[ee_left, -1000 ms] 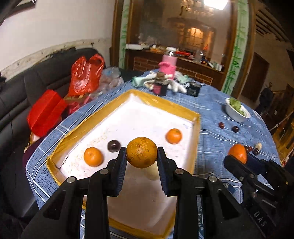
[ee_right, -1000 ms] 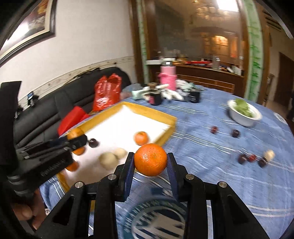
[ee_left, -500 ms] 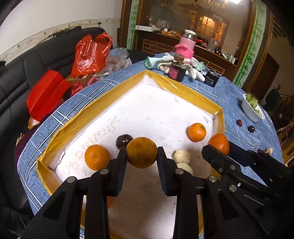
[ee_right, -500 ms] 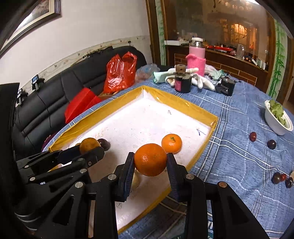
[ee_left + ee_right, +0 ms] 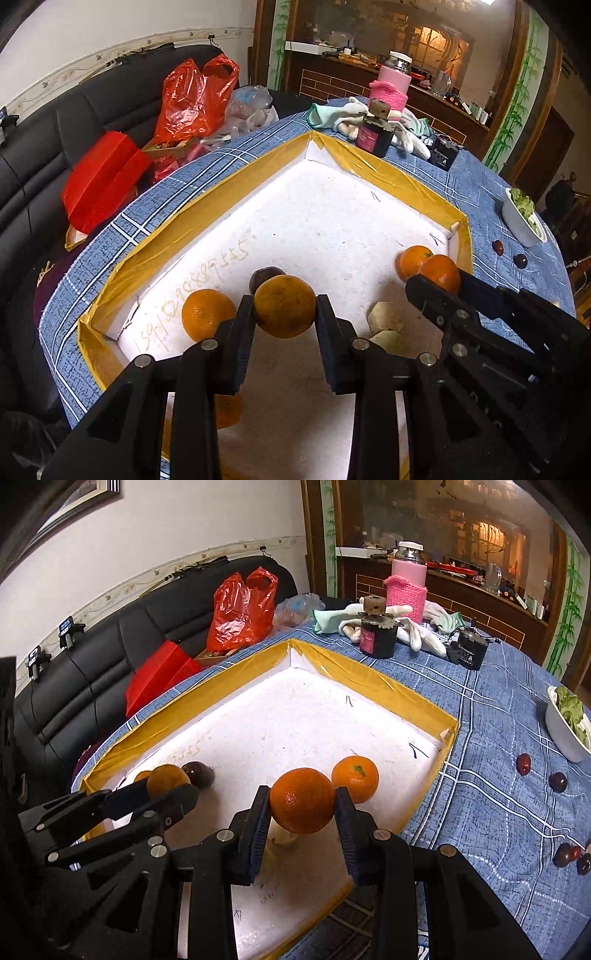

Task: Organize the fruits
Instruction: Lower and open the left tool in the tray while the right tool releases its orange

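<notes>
The left gripper (image 5: 285,317) is closed on a dull yellow-orange orange (image 5: 285,306), its ribbed black pads pressed against the fruit's two sides, and holds it above the near part of a white foam tray (image 5: 325,229). The right gripper (image 5: 301,814) clamps a brighter orange (image 5: 302,800) the same way, above the tray's near right part; in the left view this gripper (image 5: 439,284) comes in from the right with its fruit at the tip.

On the tray floor lie a loose orange (image 5: 207,314) beside the left gripper, a dark round plum-like fruit (image 5: 265,277) just behind the held orange, another orange (image 5: 355,779) with a green stem scar close to the right gripper's fruit, and two pale faceted pieces (image 5: 386,315) that I cannot identify. One more orange (image 5: 226,410) shows partly under the left gripper's finger.

The tray is rough, scuffed foam with a raised rim wrapped in glossy yellow-brown tape (image 5: 402,181). Faint handwritten digits (image 5: 192,291) run across its floor; the string is too washed out to read reliably.

It rests on a blue cloth with white check lines (image 5: 480,794). Small dark round fruits (image 5: 557,782) lie scattered on the cloth to the right, near a white bowl of greens (image 5: 569,734). Beyond the tray stand a black jar with a magenta label (image 5: 377,637), white gloves (image 5: 424,635), and a pink flask in a knitted pink sleeve (image 5: 406,583). A red plastic bag (image 5: 240,609) sits on a black leather sofa (image 5: 110,646).
</notes>
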A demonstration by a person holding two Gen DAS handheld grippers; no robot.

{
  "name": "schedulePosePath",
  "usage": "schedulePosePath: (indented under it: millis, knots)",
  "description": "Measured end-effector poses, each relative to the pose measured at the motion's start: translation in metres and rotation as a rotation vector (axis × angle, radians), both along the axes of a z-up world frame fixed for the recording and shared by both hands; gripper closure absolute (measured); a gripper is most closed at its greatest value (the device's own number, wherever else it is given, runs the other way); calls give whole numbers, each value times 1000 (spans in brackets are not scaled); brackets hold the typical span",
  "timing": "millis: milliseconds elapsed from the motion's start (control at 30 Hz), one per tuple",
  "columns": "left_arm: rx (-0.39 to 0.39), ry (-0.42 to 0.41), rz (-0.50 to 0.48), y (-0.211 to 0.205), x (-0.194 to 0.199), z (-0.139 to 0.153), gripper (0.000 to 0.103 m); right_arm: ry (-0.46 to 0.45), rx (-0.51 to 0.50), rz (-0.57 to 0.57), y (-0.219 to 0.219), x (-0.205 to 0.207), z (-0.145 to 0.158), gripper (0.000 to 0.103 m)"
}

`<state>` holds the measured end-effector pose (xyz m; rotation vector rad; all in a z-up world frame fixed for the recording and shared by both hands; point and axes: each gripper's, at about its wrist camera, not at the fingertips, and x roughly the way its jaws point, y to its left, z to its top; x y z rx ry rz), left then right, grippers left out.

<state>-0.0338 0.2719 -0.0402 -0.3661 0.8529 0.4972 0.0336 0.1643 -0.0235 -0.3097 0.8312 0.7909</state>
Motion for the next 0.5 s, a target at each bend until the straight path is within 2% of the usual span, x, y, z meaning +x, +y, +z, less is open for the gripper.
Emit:
schedulePosePath:
  millis: [500]
  knots:
    - [37,17,6,-2,2,2,72,22,-29,-39,2,10,-7,68]
